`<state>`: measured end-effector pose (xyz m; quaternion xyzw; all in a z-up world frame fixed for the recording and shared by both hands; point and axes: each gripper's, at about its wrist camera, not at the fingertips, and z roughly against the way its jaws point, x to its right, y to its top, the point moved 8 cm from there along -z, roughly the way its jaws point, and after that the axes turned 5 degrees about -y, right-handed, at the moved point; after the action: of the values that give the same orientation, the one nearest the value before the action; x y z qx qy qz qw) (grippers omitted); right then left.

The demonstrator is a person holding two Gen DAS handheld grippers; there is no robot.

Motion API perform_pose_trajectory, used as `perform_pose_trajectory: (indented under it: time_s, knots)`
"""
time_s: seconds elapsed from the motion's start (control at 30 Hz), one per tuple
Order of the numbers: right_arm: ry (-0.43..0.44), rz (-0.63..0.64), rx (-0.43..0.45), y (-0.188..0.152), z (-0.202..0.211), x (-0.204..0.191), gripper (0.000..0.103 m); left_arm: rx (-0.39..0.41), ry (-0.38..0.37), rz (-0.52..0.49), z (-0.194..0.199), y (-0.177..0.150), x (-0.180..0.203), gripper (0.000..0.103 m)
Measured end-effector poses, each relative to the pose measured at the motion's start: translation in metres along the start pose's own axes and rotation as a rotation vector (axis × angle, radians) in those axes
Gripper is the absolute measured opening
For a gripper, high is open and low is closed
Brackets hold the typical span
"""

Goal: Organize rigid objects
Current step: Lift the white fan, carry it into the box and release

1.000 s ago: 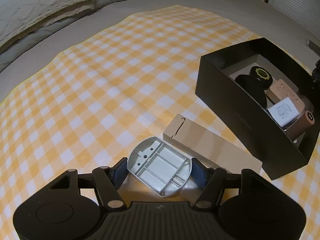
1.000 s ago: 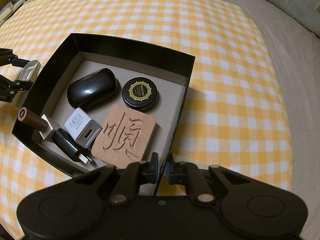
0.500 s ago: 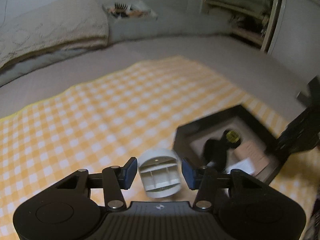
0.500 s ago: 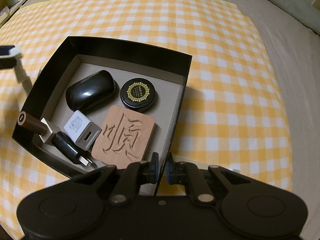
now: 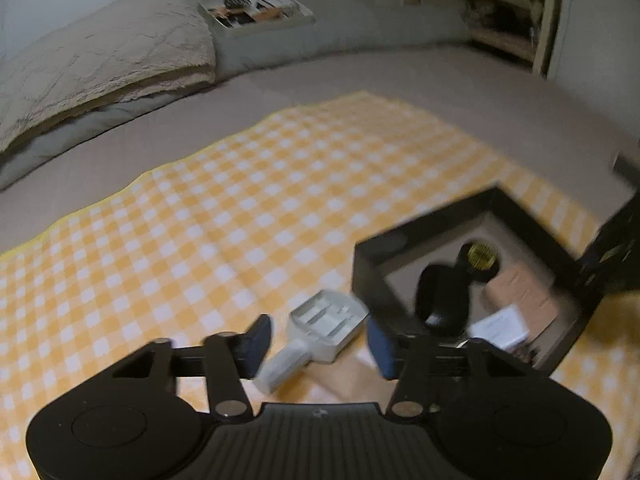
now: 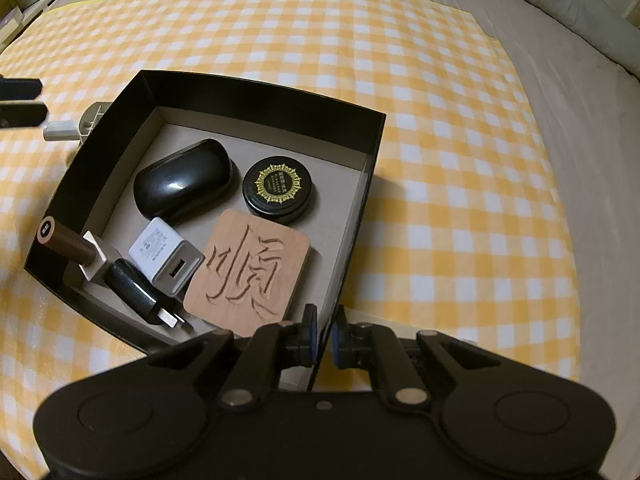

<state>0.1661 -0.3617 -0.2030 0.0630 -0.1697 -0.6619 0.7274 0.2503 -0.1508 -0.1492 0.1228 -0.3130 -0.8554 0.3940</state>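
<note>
A grey plastic part (image 5: 316, 334) with a handle lies loose between the wide-apart fingers of my left gripper (image 5: 318, 344), just left of the black box (image 5: 368, 276). It also peeks out beside the box's far left corner in the right wrist view (image 6: 76, 126). My right gripper (image 6: 323, 338) is shut on the near right wall of the black box (image 6: 352, 236). Inside lie a black case (image 6: 182, 182), a round black tin (image 6: 278, 188), a carved wooden tile (image 6: 248, 274), a white charger (image 6: 166, 256), a black plug (image 6: 132, 288) and a brown tube (image 6: 66, 242).
A tan cardboard piece (image 5: 344, 380) lies under the left gripper. The yellow checked cloth (image 5: 200, 216) covers a grey bed. A folded blanket (image 5: 92, 64) and a book (image 5: 256, 12) lie at the far end.
The left gripper lifted the grey part, carried it toward the box, then opened; the part has tipped loose between the fingers. The right gripper stayed clamped on the box wall.
</note>
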Motion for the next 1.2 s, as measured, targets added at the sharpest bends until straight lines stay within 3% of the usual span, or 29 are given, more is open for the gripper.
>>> perform_pose_trajectory:
  time_s: [0.17, 0.43, 0.53, 0.7, 0.83, 1.03, 1.2]
  knots:
    - [-0.005, 0.006, 0.0, 0.0, 0.0, 0.002, 0.008, -0.039, -0.007, -0.143, -0.026, -0.009, 0.006, 0.077]
    - [0.004, 0.007, 0.002, 0.0, 0.002, 0.001, 0.008, -0.08, 0.008, -0.306, -0.065, -0.011, 0.016, 0.08]
    - [0.007, 0.006, 0.0, 0.0, 0.001, 0.001, 0.008, -0.06, 0.009, -0.252, -0.071, -0.004, 0.004, 0.08]
    - [0.034, -0.019, -0.002, 0.001, -0.001, 0.002, 0.008, -0.106, -0.016, -0.187, -0.082, -0.008, -0.009, 0.074]
    - [0.037, -0.028, -0.003, 0.001, -0.001, 0.003, 0.008, -0.137, -0.035, -0.202, -0.085, -0.014, -0.006, 0.054]
    - [0.036, -0.029, -0.003, 0.001, -0.002, 0.002, 0.008, -0.156, -0.01, -0.197, -0.083, -0.012, -0.001, 0.053]
    - [0.035, -0.026, -0.002, 0.002, -0.002, 0.002, 0.008, -0.094, 0.01, -0.066, -0.062, -0.005, -0.013, 0.052]
